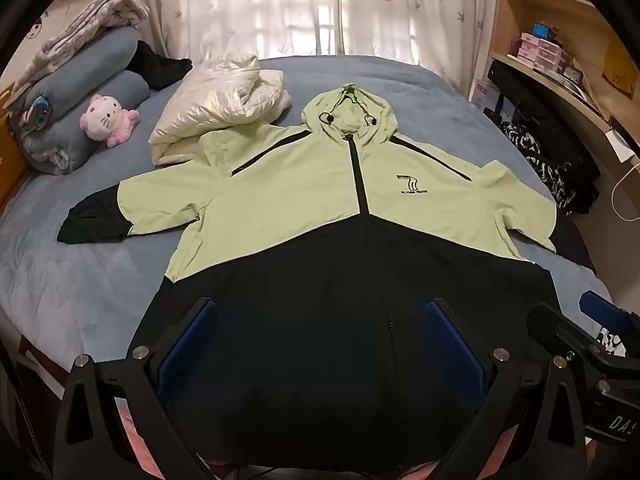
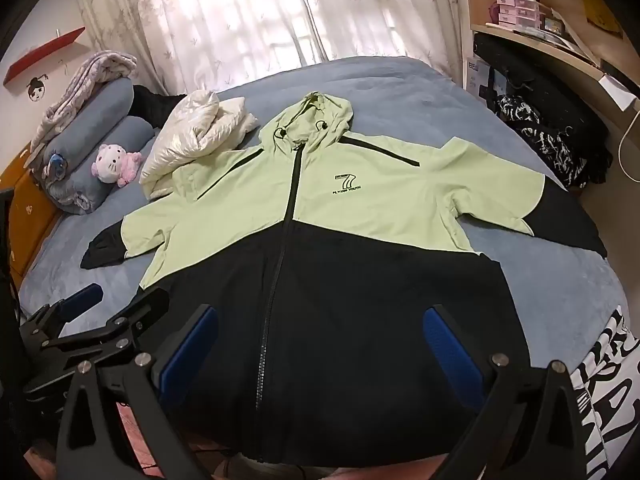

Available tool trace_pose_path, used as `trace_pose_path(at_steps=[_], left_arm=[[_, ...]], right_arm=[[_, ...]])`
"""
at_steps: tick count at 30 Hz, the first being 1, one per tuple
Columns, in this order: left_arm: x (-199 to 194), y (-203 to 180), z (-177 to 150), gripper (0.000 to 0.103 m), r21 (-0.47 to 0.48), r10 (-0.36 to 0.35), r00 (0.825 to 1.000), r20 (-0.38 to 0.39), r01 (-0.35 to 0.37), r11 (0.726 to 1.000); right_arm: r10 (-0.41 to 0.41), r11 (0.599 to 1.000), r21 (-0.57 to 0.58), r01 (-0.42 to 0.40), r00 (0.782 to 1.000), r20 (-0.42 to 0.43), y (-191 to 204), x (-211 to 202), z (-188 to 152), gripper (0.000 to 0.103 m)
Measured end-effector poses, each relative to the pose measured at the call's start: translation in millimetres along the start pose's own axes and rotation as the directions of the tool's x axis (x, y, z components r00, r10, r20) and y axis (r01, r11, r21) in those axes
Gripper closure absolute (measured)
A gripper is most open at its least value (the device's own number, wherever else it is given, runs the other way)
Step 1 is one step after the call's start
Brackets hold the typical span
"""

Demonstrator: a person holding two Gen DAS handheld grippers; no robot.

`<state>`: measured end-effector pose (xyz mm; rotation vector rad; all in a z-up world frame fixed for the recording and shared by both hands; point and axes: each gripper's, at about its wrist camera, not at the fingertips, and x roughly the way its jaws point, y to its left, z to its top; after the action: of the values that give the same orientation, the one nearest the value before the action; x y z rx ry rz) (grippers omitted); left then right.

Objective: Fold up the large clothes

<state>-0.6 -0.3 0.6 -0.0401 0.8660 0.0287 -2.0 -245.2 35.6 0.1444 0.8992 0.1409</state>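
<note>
A light green and black hooded jacket (image 1: 320, 208) lies spread flat, front up and zipped, on the blue bed (image 1: 80, 280), hood toward the window, sleeves out to both sides. It also shows in the right wrist view (image 2: 360, 208). My left gripper (image 1: 320, 320) is open and empty above the black hem, left of the zipper's lower end. My right gripper (image 2: 320, 320) is open and empty above the hem, right of the zipper. Each gripper shows at the edge of the other's view: the right gripper (image 1: 580, 320) and the left gripper (image 2: 116, 308).
A folded white puffer jacket (image 1: 224, 108) lies by the green jacket's left shoulder. Rolled blue bedding (image 1: 80, 92), a pink plush cat (image 1: 108, 120) and a black garment (image 1: 160, 64) sit at the far left. A desk (image 1: 560, 92) with dark bags stands right of the bed.
</note>
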Motion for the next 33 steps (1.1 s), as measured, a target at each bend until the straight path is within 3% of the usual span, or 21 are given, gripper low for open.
trace_pose_path(at_steps=[3,5,15,23,33], left_arm=[[-1,-4,-3,0.001,-0.001,0.006,1.000,-0.002,-0.006,1.000],[0,8,-6,0.001,-0.038,-0.031,0.999,0.005,0.031,0.999],[-7,14,-8,0.001,-0.048,-0.018,1.000,-0.016,0.017,0.999],[-16,19,-13,0.001,-0.057,-0.033,0.999,-0.023,0.032,0.998],[-36,20,-18,0.001,-0.036,-0.029,0.999,0.045,0.030,0.999]], right_arm=[[0.006,1.000,-0.002,-0.006,1.000,-0.005,2,1,0,0.000],[0.008,1.000,-0.006,-0.008,1.000,-0.006,1,3,-4,0.000],[-0.016,0.999,-0.033,0.015,1.000,-0.014,7,2,-7,0.000],[-0.030,0.999,-0.035,0.031,0.999,0.026,19,-12,-17,0.000],[-0.085,0.996,-0.008,0.086,0.994,0.068,24,-32,-22,0.000]])
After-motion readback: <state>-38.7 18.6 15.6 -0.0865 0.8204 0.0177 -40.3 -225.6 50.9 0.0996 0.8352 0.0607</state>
